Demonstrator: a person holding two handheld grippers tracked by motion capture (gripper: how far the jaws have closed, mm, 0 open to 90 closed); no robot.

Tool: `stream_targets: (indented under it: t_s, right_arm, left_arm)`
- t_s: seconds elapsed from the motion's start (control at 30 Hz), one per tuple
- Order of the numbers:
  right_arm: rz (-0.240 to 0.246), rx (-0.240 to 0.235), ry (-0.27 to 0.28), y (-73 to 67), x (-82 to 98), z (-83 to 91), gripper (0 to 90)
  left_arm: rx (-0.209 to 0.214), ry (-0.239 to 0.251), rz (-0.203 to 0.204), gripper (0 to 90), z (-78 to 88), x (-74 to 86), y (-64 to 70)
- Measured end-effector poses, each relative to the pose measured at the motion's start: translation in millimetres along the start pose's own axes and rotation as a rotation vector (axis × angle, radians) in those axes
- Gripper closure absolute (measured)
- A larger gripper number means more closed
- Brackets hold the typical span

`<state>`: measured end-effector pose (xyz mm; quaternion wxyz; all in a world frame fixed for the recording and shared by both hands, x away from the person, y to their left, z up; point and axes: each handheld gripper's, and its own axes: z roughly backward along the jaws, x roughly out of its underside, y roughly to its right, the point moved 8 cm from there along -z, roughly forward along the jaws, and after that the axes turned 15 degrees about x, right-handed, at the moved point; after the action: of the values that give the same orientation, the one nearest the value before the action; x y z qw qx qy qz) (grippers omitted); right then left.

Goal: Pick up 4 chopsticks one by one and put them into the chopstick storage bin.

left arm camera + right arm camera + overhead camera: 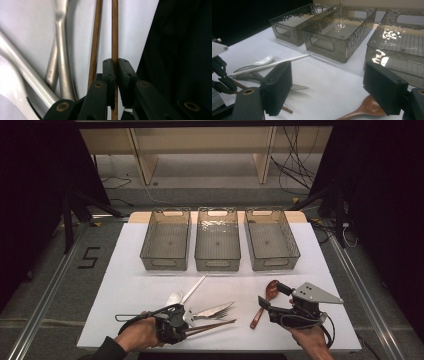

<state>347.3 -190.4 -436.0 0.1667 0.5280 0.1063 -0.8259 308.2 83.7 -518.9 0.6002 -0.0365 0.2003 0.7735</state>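
Observation:
My left gripper (186, 322) lies low at the table's front edge, shut on a brown wooden chopstick (115, 35). A second wooden chopstick (95, 37) runs alongside, just outside the left jaw. In the high view the pair of chopsticks (215, 325) points right from the jaws. My right gripper (273, 295) hovers open over a wooden spoon (258, 314), whose bowl (368, 108) lies below the gap between the wide jaws. My left gripper's jaws (114, 61) meet tightly around the stick.
Three clear plastic bins (165, 264) (217, 265) (275, 264) stand in a row at the back of the white table cover. A white spoon (263, 60), a white chopstick (277, 64), a metal knife (212, 310) and a fork lie in a pile beside my left gripper.

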Motion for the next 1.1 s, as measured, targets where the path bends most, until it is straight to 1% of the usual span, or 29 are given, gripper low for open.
stream_targets:
  t_s: [0.07, 0.1, 0.13, 0.17, 0.2, 0.27, 0.33, 0.5, 0.57, 0.63, 0.67, 0.73, 0.83, 0.9, 1.0, 1.1]
  right_arm:
    - [-0.002, 0.001, -0.001, 0.3, 0.1, 0.1, 24.2]
    - [-0.002, 0.002, 0.0, 0.4, 0.0, 0.2, 24.2]
    - [-0.003, 0.002, 0.002, 0.6, -0.3, 0.2, 24.2]
    - [-0.003, 0.002, 0.002, 0.6, -0.3, 0.2, 24.2]
    - [-0.003, 0.002, 0.003, 0.6, -0.4, 0.2, 24.2]
    - [-0.003, 0.002, 0.008, 0.4, -0.8, 0.5, 24.2]
    - [-0.004, 0.001, 0.01, 0.4, -1.0, 0.6, 24.2]
    - [-0.005, 0.006, 0.011, 0.9, -1.1, 0.4, 24.2]
    - [-0.004, 0.006, 0.012, 0.8, -1.2, 0.6, 24.2]
    - [-0.004, 0.005, 0.012, 0.7, -1.2, 0.8, 24.2]
    - [-0.004, 0.005, 0.012, 0.9, -1.2, 0.8, 24.2]
    - [-0.004, 0.005, 0.012, 0.9, -1.0, 0.9, 24.2]
    - [-0.005, 0.003, 0.014, 1.0, -1.2, 0.9, 24.2]
    - [-0.005, 0.005, 0.012, 1.1, -1.0, 0.7, 24.2]
    - [-0.005, 0.005, 0.012, 1.2, -0.9, 0.7, 24.2]
    - [-0.007, 0.003, 0.014, 1.1, -1.0, 1.0, 24.2]
  left_arm:
    - [-0.011, 0.031, -0.005, 83.9, 6.2, -3.5, 0.5]
    - [-0.011, 0.066, 0.002, 83.8, 8.7, -6.2, 1.0]
    - [-0.01, 0.09, 0.001, 83.8, 12.3, -8.1, 0.4]
    - [-0.009, 0.117, 0.008, 83.8, 15.6, -9.7, -1.1]
    - [-0.019, 0.141, 0.016, 83.8, 19.8, -10.6, -4.5]
    - [-0.025, 0.18, 0.032, 83.8, 25.8, -11.5, -9.2]
    - [-0.031, 0.235, 0.054, 83.8, 34.4, -13.4, -13.7]
    - [-0.075, 0.322, 0.093, 83.8, 51.3, -18.8, -24.7]
    - [-0.091, 0.339, 0.096, 83.8, 56.6, -20.5, -28.3]
    - [-0.124, 0.362, 0.102, 83.8, 64.1, -21.4, -35.6]
    - [-0.13, 0.365, 0.11, 83.8, 67.7, -20.6, -39.8]
    - [-0.149, 0.4, 0.138, 83.8, 75.5, -19.9, -50.9]
    - [-0.175, 0.439, 0.171, 83.8, 83.8, -18.5, -63.8]
    - [-0.185, 0.464, 0.189, 83.8, 88.4, -18.4, -70.8]
    - [-0.187, 0.484, 0.195, 83.8, 92.4, -19.9, -75.7]
    - [-0.198, 0.499, 0.204, 83.8, 97.2, -20.9, -81.2]
